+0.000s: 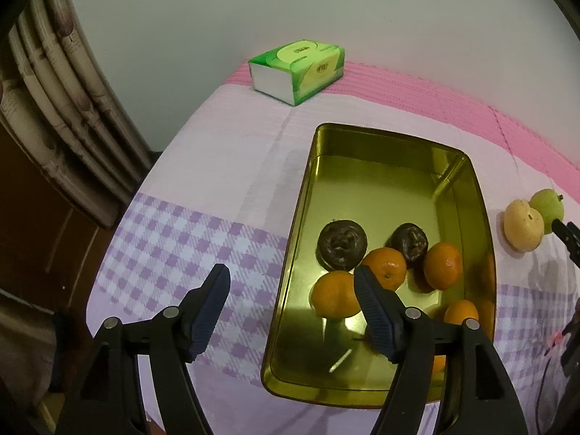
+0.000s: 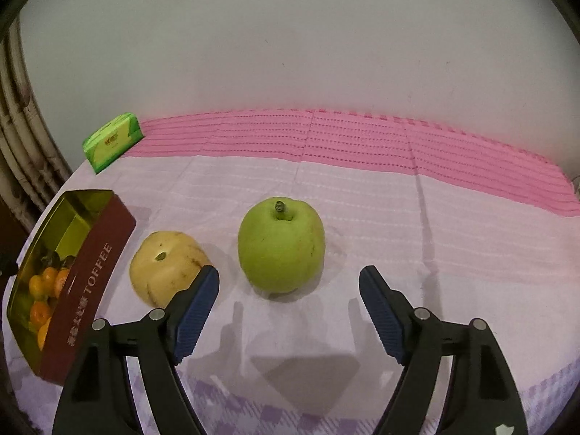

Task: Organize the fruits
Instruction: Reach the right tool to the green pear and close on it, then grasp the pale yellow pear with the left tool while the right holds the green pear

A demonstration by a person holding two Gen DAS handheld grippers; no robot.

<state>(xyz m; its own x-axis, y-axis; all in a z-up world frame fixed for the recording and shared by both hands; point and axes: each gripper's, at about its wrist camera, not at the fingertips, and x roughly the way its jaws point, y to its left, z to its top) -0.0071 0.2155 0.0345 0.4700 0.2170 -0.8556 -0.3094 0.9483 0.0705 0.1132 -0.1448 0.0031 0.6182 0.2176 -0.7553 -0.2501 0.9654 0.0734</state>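
A gold tin (image 1: 377,177) holds several oranges (image 1: 443,265) and two dark round fruits (image 1: 342,244). My left gripper (image 1: 291,281) is open and empty, hovering over the tin's near left wall. A green apple (image 2: 281,244) and a pale yellow fruit (image 2: 167,267) lie on the cloth right of the tin (image 2: 94,272). My right gripper (image 2: 289,282) is open and empty, just in front of the green apple. Both fruits also show in the left wrist view, the yellow one (image 1: 523,230) and the green one (image 1: 547,204).
A green tissue pack (image 1: 297,69) lies at the far left of the table by the wall; it also shows in the right wrist view (image 2: 111,141). A curtain (image 1: 61,108) hangs left of the table. The table edge drops off at the left.
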